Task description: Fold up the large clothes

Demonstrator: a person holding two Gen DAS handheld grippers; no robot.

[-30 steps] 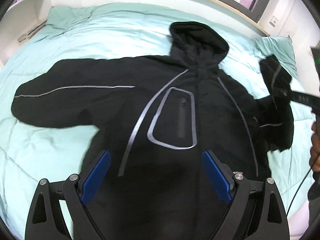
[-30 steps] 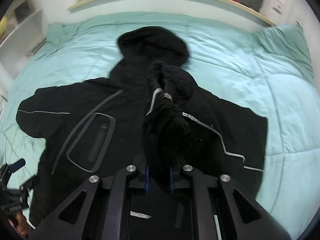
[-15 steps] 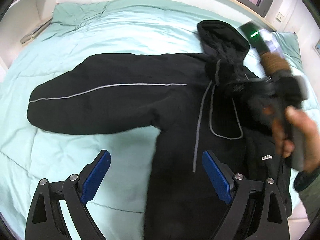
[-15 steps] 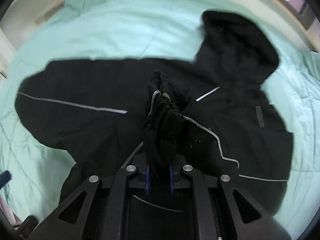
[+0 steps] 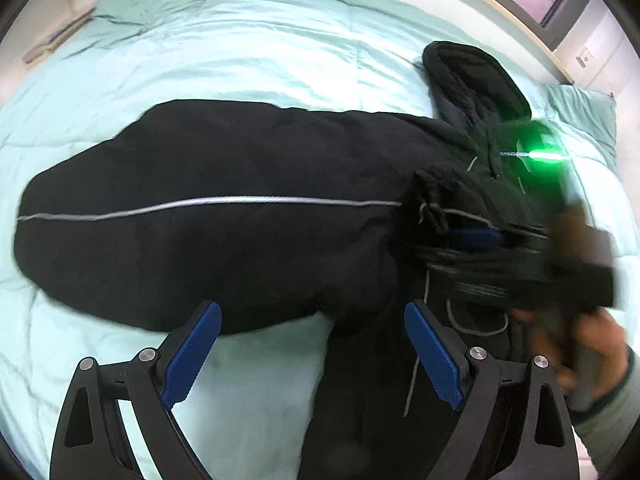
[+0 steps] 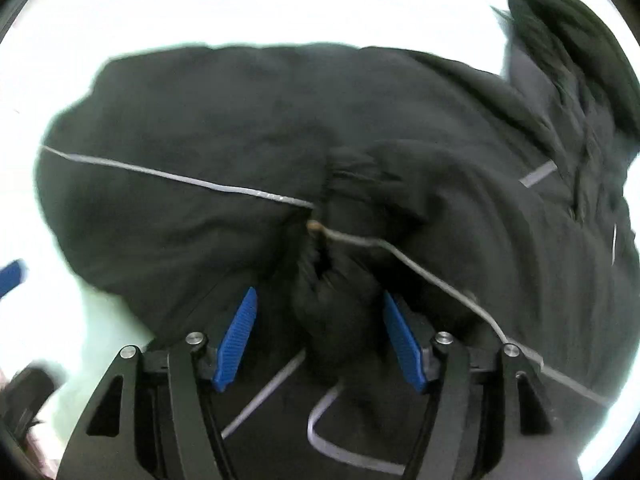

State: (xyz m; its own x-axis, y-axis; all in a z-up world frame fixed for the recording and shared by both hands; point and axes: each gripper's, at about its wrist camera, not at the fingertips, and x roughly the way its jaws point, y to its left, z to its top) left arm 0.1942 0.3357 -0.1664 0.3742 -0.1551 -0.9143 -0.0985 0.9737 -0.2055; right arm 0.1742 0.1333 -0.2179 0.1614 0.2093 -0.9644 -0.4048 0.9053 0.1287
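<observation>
A large black hooded jacket (image 5: pixel 248 216) with thin grey piping lies on a mint-green bed cover (image 5: pixel 240 48). One sleeve stretches to the left; its hood (image 5: pixel 476 76) points to the upper right. My left gripper (image 5: pixel 312 344) is open and empty, above the jacket's lower edge. In the right wrist view my right gripper (image 6: pixel 318 326) is open, its blue pads (image 6: pixel 236 336) either side of the bunched sleeve cuff (image 6: pixel 332 280), which rests on the jacket's chest (image 6: pixel 480 240). The right gripper also shows blurred in the left wrist view (image 5: pixel 472 238).
The bed cover spreads around the jacket on all sides. A window ledge (image 5: pixel 500 0) and wall run along the far side of the bed. A person's hand (image 5: pixel 592 344) holds the right gripper at the right edge.
My right gripper has carried the sleeve cuff across onto the jacket's chest and opened, letting go of it. The left gripper has shifted left and closer to the jacket.
</observation>
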